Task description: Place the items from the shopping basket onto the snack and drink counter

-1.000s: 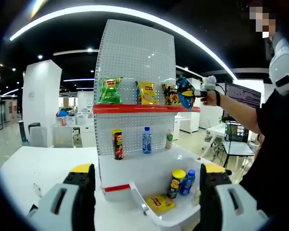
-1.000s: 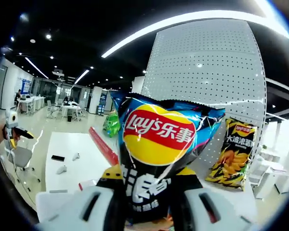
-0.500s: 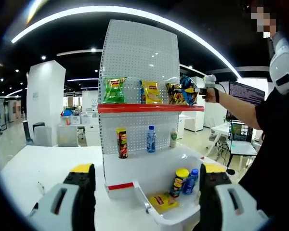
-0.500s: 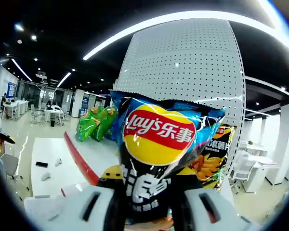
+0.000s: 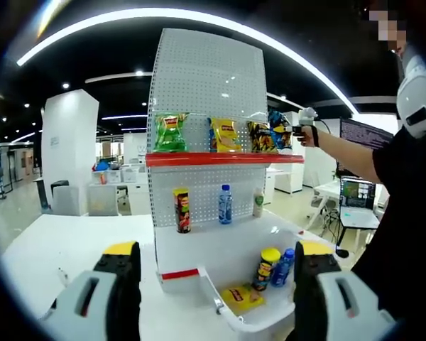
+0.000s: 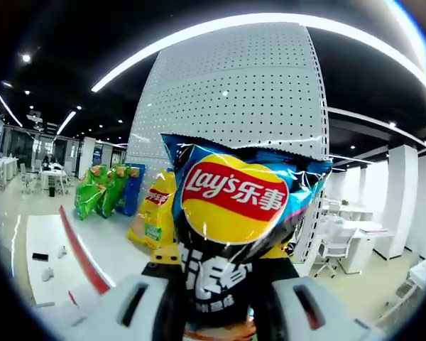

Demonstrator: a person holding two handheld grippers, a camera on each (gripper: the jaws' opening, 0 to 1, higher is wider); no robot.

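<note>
In the left gripper view my left gripper [image 5: 217, 250] hangs open and bare above the white shopping basket [image 5: 216, 307]. In the basket lie a yellow chip bag [image 5: 239, 298], a yellow-lidded can [image 5: 265, 268] and a blue bottle [image 5: 280, 266]. Behind it stands the counter with its red-edged upper shelf [image 5: 224, 158]. At that shelf's right end the right gripper [image 5: 297, 132] holds a blue Lay's bag [image 5: 277, 131]. In the right gripper view my right gripper [image 6: 216, 273] is shut on the blue Lay's bag [image 6: 234, 213], upright before the pegboard [image 6: 234, 92].
The upper shelf carries a green bag [image 5: 169, 132], a yellow bag [image 5: 224, 134] and a dark bag [image 5: 259, 136]. Below stand a crisp can [image 5: 181, 209], a water bottle [image 5: 225, 204] and a green-labelled bottle [image 5: 258, 202]. A person's arm [image 5: 348, 156] reaches in from the right.
The right gripper has carried the blue bag further in over the upper shelf, closer to the pegboard and the other bags. The left view has shifted slightly; its gripper stays open.
</note>
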